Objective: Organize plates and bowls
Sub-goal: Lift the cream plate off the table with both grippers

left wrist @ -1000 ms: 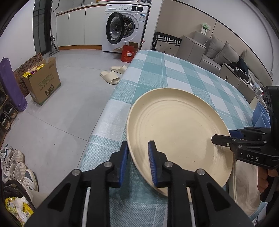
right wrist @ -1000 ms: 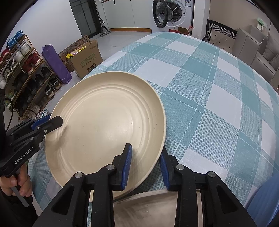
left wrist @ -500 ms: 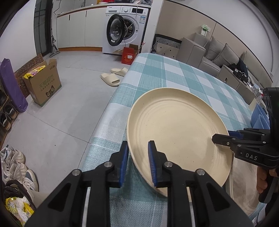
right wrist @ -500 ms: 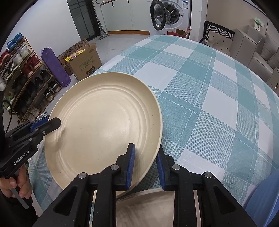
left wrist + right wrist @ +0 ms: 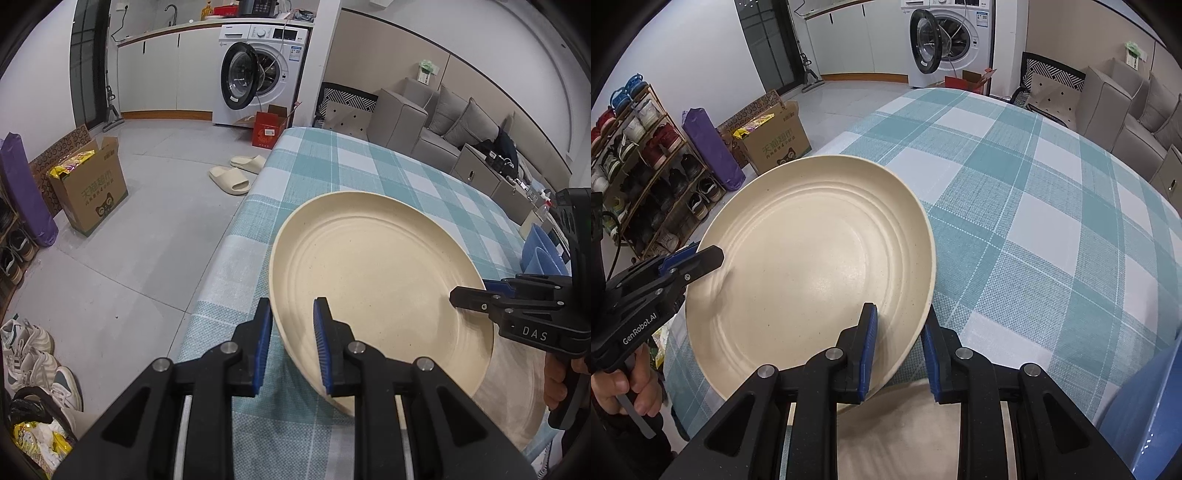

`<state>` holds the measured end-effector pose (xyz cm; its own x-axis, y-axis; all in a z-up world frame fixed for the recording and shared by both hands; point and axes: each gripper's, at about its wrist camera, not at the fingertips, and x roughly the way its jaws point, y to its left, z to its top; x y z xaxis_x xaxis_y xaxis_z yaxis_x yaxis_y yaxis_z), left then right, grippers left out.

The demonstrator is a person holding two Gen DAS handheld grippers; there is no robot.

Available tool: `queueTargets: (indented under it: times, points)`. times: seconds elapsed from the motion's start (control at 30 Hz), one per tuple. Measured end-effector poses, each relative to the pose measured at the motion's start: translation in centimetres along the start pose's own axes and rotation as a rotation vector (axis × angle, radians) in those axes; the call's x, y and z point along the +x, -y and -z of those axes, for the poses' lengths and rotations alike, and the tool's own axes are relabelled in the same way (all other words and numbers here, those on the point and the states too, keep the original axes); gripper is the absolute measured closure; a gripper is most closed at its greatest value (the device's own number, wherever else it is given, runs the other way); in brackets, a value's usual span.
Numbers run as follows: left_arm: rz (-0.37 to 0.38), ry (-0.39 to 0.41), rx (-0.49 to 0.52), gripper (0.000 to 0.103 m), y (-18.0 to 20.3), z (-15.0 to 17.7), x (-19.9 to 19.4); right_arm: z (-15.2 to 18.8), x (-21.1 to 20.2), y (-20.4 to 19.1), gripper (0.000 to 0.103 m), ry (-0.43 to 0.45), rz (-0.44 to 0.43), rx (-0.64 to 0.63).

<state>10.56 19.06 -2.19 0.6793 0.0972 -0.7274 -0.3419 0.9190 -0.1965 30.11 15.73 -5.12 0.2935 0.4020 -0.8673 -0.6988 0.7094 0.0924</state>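
A large cream plate [image 5: 373, 280] [image 5: 812, 266] hangs tilted over the near-left corner of the teal checked table [image 5: 1034, 206]. My left gripper [image 5: 292, 347] is shut on its near rim, one pad above and one below. My right gripper [image 5: 899, 350] is shut on the opposite rim. Each gripper shows in the other's view: the right gripper [image 5: 469, 295] at the plate's right edge, the left gripper [image 5: 709, 258] at its left edge. A second cream plate [image 5: 905, 424] [image 5: 517, 387] lies under the held one, mostly hidden.
Blue bowls [image 5: 539, 254] [image 5: 1145, 406] stand at the table's right edge. The table's left edge drops to a grey floor with slippers [image 5: 236, 177], a cardboard box [image 5: 88, 188] and a shoe rack [image 5: 646, 177]. A grey sofa [image 5: 461, 122] lies beyond.
The right gripper's jaws have drawn closer together onto the plate's rim. The left gripper and the plate have barely moved.
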Motion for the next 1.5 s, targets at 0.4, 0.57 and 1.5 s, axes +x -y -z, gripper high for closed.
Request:
queueTargets:
  times: [0.4,0.57,1.5]
  points:
    - [0.024,0.022,0.049,0.082,2.0,-0.2,-1.4,0.9,-2.8,1.1,0.079,0.032,0.005,0.032]
    - [0.032,0.036,0.064,0.082,2.6,-0.3,-2.1,1.4,-3.8,1.4,0.079,0.043,0.007,0.041]
    - [0.107,0.073,0.164,0.082,7.7,0.3,-4.7,5.9,-10.5,3.9,0.079,0.103,0.047,0.096]
